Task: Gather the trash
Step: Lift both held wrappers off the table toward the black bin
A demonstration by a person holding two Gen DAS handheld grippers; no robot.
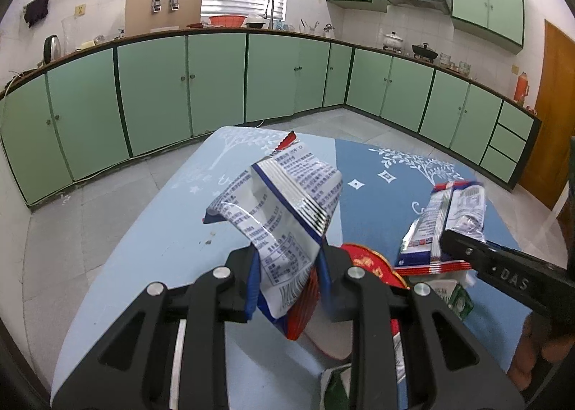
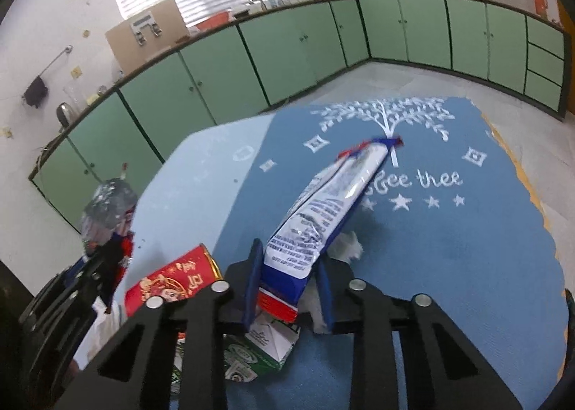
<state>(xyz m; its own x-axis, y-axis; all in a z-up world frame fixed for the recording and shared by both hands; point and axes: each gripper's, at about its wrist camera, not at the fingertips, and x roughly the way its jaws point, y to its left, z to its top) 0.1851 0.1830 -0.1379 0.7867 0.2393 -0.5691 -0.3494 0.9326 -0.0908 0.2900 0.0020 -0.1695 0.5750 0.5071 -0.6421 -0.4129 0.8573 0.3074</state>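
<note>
A crumpled snack wrapper (image 1: 287, 215) is pinched between the fingers of the left tool (image 1: 287, 280) and held above the desk (image 1: 172, 241), near its left edge. A second, longer wrapper (image 2: 323, 215) is gripped by the right tool (image 2: 287, 287) over the darker blue half of the cloth (image 2: 449, 266). Beneath both tools a red packet (image 2: 172, 280) and a flattened green-and-white carton (image 2: 258, 352) are partly covered by the tool frames. A scrap of white tissue (image 2: 348, 244) is half hidden behind the right wrapper. The left wrapper's print is too blurred to be read.
</note>
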